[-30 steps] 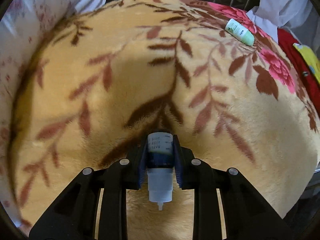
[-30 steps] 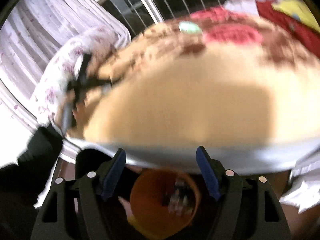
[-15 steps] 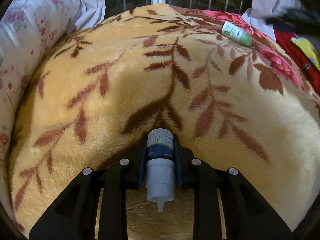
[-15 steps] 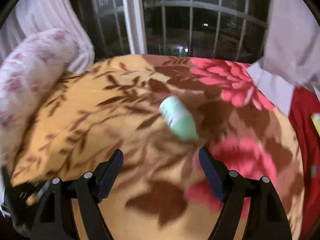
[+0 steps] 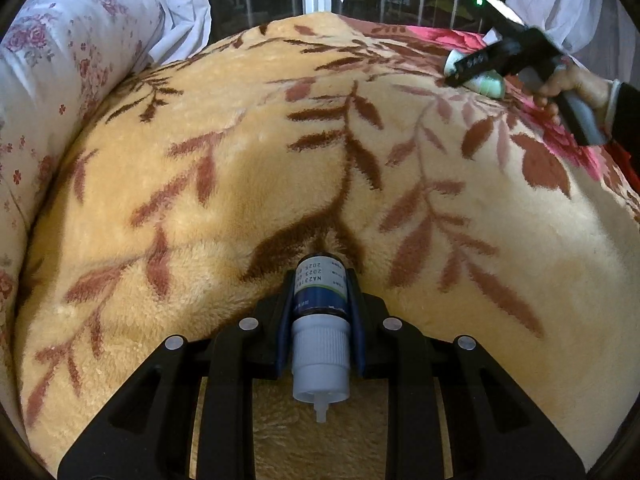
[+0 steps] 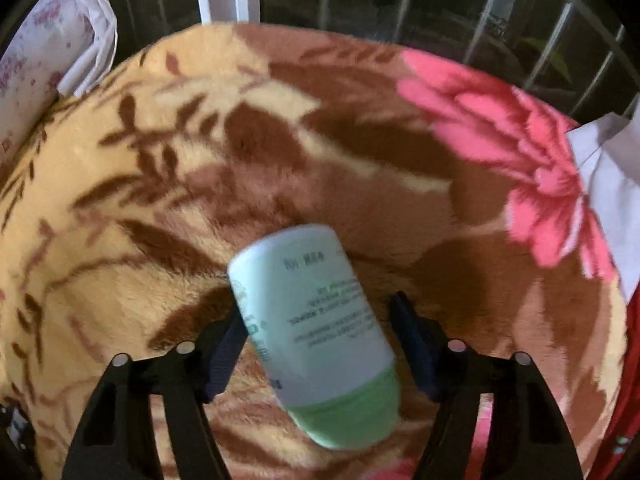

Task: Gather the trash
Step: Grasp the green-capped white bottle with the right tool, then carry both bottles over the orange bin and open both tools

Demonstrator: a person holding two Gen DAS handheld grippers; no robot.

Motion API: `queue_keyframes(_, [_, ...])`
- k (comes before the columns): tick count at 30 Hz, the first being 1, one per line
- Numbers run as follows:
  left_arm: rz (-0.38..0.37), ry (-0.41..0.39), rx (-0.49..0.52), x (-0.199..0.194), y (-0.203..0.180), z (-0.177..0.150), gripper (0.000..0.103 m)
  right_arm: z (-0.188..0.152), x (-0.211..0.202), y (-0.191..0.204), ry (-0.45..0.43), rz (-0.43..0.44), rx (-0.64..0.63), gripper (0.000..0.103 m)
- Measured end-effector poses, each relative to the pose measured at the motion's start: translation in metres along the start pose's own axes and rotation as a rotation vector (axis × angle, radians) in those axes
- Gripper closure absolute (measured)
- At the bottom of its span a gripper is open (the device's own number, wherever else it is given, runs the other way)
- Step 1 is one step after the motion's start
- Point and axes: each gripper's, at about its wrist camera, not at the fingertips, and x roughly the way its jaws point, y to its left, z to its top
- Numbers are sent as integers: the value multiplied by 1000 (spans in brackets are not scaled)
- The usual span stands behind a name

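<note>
My left gripper (image 5: 320, 284) is shut on a small dark bottle (image 5: 320, 296) with a white cap and nozzle, held over the yellow floral blanket (image 5: 240, 168). My right gripper (image 6: 318, 312) is open around a pale green and white bottle (image 6: 316, 336) that lies on the blanket between its jaws; the left finger (image 6: 224, 344) is close to the bottle and the right finger stands apart from it. In the left wrist view the right gripper (image 5: 476, 68) and that green bottle (image 5: 486, 84) show at the far right of the blanket.
A flowered white pillow (image 5: 52, 80) lies at the left of the blanket. A window with metal bars (image 6: 400, 4) stands behind the bed. White cloth (image 6: 612, 168) and red fabric (image 6: 628, 360) lie at the right edge.
My right gripper swung up from the orange bin below the bed edge and moved across the blanket onto the green bottle. My left gripper stayed nearly still, still holding the dark bottle.
</note>
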Motion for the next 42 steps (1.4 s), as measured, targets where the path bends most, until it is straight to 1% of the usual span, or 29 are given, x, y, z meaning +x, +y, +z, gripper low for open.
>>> queue_keyframes(1, [-3, -1, -2, 0, 0, 0, 80, -1, 0, -1, -16, 5, 25, 43])
queue_keyframes(2, [-6, -2, -6, 1, 1, 1, 80, -2, -1, -1, -24, 5, 44, 45])
queue_keyframes(5, [-10, -10, -11, 1, 2, 1, 80, -6, -7, 8, -44, -62, 73, 50])
queue_keyframes(7, [-10, -12, -12, 1, 2, 1, 80, -11, -11, 14, -42, -77, 109, 50])
queue_keyframes(10, [-15, -13, -18, 1, 3, 1, 80, -27, -23, 21, -40, -69, 172, 51])
queue_keyframes(14, [-9, -16, -16, 0, 2, 0, 80, -58, -43, 35, -63, -60, 218, 51])
queue_keyframes(15, [-6, -21, -16, -1, 2, 0, 80, -71, -53, 40, -78, -49, 232, 51])
queue_keyframes(17, [-6, -45, -20, -6, 3, -2, 80, -100, -76, 54, -107, -1, 256, 51])
queue_keyframes(19, [-2, -68, -27, -14, 4, -5, 80, -127, -99, 68, -138, 26, 258, 51])
queue_keyframes(22, [30, -96, -22, -30, -2, -7, 80, -171, -139, 93, -185, 81, 244, 51])
queue_keyframes(24, [12, -114, -35, -45, -6, -9, 80, -199, -165, 105, -218, 107, 243, 51])
queue_keyframes(27, [-4, -153, -49, -77, -19, -16, 80, -241, -200, 117, -284, 85, 241, 51])
queue_keyframes(29, [8, -179, -39, -97, -29, -23, 80, -268, -221, 123, -325, 57, 230, 51])
queue_keyframes(31, [4, -196, -36, -116, -37, -31, 80, -289, -232, 124, -345, 68, 238, 51])
queue_keyframes(36, [18, -234, -14, -160, -56, -66, 80, -342, -254, 128, -376, 113, 274, 51])
queue_keyframes(40, [-6, -224, 2, -177, -69, -101, 80, -384, -268, 133, -395, 137, 289, 51])
queue_keyframes(42, [-15, -209, 8, -182, -75, -125, 80, -404, -274, 135, -398, 146, 294, 51])
